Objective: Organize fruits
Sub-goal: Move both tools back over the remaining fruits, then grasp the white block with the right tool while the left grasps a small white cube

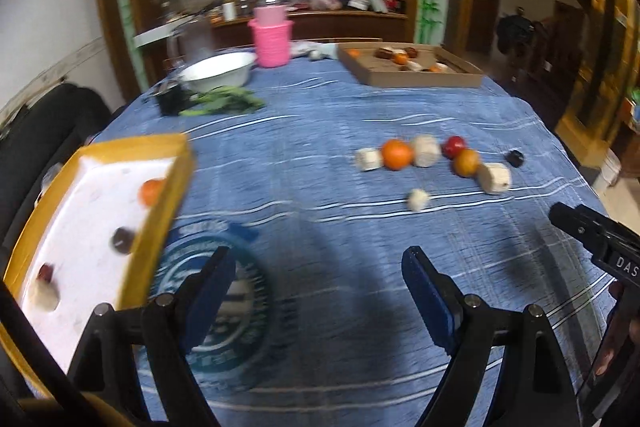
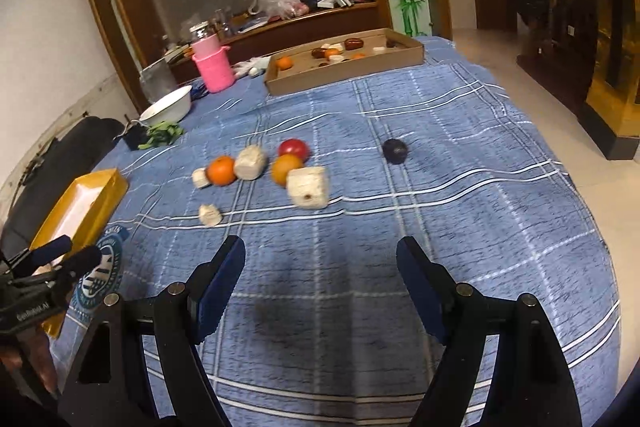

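Note:
Loose pieces lie mid-table on the blue cloth: two oranges (image 2: 221, 170) (image 2: 285, 167), a red apple (image 2: 294, 148), several pale cut chunks (image 2: 308, 186) and a dark fruit (image 2: 395, 151). They also show in the left wrist view, with an orange (image 1: 396, 154) among them. A yellow tray (image 1: 166, 203) at the left holds an orange (image 1: 151, 190), a dark fruit (image 1: 122, 239), a red fruit and a pale chunk. My left gripper (image 1: 318, 261) is open and empty beside the tray. My right gripper (image 2: 320, 253) is open and empty, short of the pile.
A cardboard tray (image 2: 280, 87) with more fruit sits at the far side. A pink basket (image 2: 214, 71), a white bowl (image 2: 166, 109), green leaves (image 2: 162, 134) and a glass jug (image 1: 194, 39) stand at the far left. The table edge falls away on the right.

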The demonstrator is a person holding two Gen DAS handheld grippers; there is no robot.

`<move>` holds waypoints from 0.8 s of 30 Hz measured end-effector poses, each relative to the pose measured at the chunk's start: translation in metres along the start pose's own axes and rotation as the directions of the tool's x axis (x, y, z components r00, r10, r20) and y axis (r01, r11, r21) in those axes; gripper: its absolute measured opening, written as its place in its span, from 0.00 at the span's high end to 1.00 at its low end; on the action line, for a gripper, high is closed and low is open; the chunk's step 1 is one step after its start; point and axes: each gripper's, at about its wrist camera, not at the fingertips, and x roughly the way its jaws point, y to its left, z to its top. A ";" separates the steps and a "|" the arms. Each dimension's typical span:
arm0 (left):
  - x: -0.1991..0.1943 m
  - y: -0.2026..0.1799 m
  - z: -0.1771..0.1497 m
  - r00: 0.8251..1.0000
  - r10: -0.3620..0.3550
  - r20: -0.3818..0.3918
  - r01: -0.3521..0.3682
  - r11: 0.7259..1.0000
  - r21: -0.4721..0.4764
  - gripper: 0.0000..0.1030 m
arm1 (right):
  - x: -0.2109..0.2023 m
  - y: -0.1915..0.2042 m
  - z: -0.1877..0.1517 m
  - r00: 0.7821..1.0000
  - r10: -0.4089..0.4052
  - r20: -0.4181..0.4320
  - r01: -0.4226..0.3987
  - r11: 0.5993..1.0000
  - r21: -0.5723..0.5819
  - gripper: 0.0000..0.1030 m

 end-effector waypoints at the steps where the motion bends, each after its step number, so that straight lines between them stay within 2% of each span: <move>1: 0.002 -0.007 0.001 1.000 -0.008 0.004 0.008 1.000 0.013 0.15 | 0.002 -0.002 0.001 1.000 -0.001 -0.001 0.001 1.000 0.001 0.24; 10: 0.028 -0.033 0.007 0.999 -0.026 -0.023 0.027 0.998 0.055 0.15 | 0.021 -0.006 0.011 1.000 0.005 -0.028 -0.005 1.000 -0.013 0.24; 24: 0.052 -0.026 0.018 0.999 -0.029 -0.036 0.030 0.999 0.027 0.15 | 0.061 0.007 0.026 0.996 0.003 -0.093 -0.010 0.998 -0.066 0.25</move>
